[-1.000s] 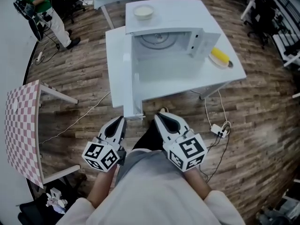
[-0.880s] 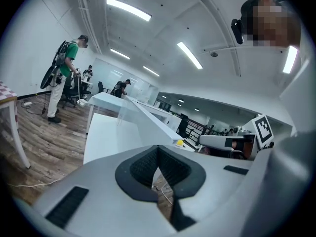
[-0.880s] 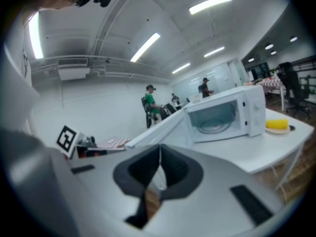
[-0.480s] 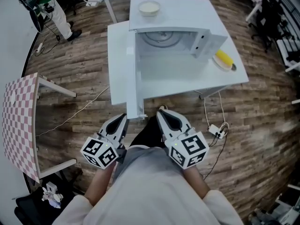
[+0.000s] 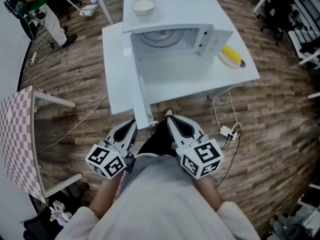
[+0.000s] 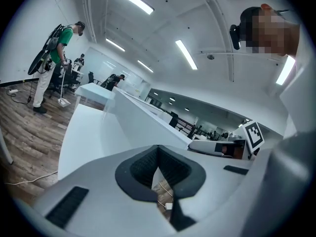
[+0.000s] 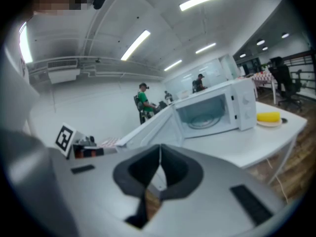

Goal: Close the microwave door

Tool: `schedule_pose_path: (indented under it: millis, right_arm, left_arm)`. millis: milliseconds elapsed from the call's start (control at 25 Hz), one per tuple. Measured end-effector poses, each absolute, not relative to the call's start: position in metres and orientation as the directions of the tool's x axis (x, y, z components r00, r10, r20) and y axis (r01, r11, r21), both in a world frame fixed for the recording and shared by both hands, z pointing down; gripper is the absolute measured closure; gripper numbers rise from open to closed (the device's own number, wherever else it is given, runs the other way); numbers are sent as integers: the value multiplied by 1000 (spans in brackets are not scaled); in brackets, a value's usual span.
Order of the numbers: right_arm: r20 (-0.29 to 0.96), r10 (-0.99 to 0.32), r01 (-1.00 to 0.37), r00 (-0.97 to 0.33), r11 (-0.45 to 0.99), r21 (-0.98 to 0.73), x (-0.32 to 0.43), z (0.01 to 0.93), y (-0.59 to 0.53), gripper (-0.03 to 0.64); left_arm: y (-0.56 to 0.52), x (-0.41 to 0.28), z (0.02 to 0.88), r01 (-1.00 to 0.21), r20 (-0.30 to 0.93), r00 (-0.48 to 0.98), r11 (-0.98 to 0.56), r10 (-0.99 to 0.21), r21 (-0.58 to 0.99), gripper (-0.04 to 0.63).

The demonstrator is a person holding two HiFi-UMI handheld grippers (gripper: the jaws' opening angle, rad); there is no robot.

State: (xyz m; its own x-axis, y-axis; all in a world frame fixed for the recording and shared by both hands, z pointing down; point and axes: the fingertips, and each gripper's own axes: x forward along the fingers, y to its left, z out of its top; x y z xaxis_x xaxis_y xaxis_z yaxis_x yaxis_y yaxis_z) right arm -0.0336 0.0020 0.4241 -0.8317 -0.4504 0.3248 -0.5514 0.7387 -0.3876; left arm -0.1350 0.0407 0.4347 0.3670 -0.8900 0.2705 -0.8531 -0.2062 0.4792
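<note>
Microwave door (image 5: 141, 96) open (edge-on); turntable (image 5: 161, 36) half hidden

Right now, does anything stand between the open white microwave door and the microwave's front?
Nothing visible does. The white table under the open white door's swing is bare; the plate with yellow food sits beside the white microwave.

White table (image 5: 190, 86) standing on wood-plank floor (image 5: 272, 129), white microwave (image 5: 172, 9) set on the table with door (image 5: 120, 69) swung open, small plate (image 7: 270, 124) with a yellow item (image 5: 231, 54) on the table just right of the microwave, power strip (image 5: 226, 132) and cable (image 5: 216, 111) on the floor right of the microwave.
</note>
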Motion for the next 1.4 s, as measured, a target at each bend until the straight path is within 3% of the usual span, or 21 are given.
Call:
schedule_pose_path:
  millis: [1400]
  right_arm:
    - [377, -569, -682, -731, 584, -440, 13, 446, -68, 594]
  left_arm:
    - [-34, -71, 442, -762, 265, 598, -433, -757, 481, 578]
